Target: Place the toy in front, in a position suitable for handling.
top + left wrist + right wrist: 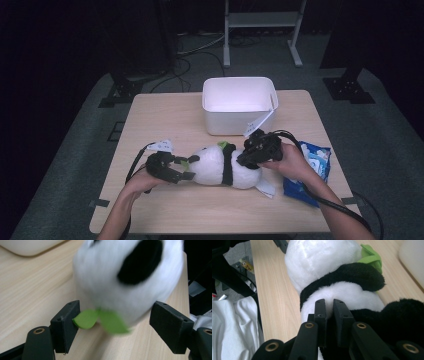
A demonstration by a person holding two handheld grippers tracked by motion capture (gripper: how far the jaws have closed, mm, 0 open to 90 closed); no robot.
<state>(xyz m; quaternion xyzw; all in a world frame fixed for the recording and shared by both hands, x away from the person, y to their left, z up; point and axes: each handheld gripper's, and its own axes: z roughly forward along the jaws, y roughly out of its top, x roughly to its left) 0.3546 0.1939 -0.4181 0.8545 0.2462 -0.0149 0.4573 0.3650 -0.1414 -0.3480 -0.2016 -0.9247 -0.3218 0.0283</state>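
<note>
High view: a plush panda (220, 165) lies lengthwise across the middle of the wooden table (160, 120), white body with a black band round its waist. At its nine-o'clock end the left gripper (186, 169) points in at the head, where a green leaf (184, 163) sticks out; a hand (142, 181) carries it from the seven-o'clock corner. At the toy's three-o'clock end the right gripper (248, 159) bears down on the panda's rear, with the other hand (292, 162) behind it. A white bin (240, 127) stands just past the toy at twelve o'clock, a tag hanging off its front corner. A blue packet (312, 170) lies at four o'clock, partly under the right forearm.

Left gripper view: the jaws stand wide apart, one at eight o'clock and one at four o'clock. The blurred panda head (130, 277) sits between and beyond them. The leaf (86, 318) touches the inner face of the eight-o'clock jaw; the other jaw is clear of the plush, so nothing is clamped.

Right gripper view: the two jaws are nearly together at six o'clock, a narrow slit between them, their tips pressed into the white plush (347, 296) just below the black band. Whether fabric is pinched in that slit cannot be told. Green leaves (372, 256) show at one o'clock.
</note>
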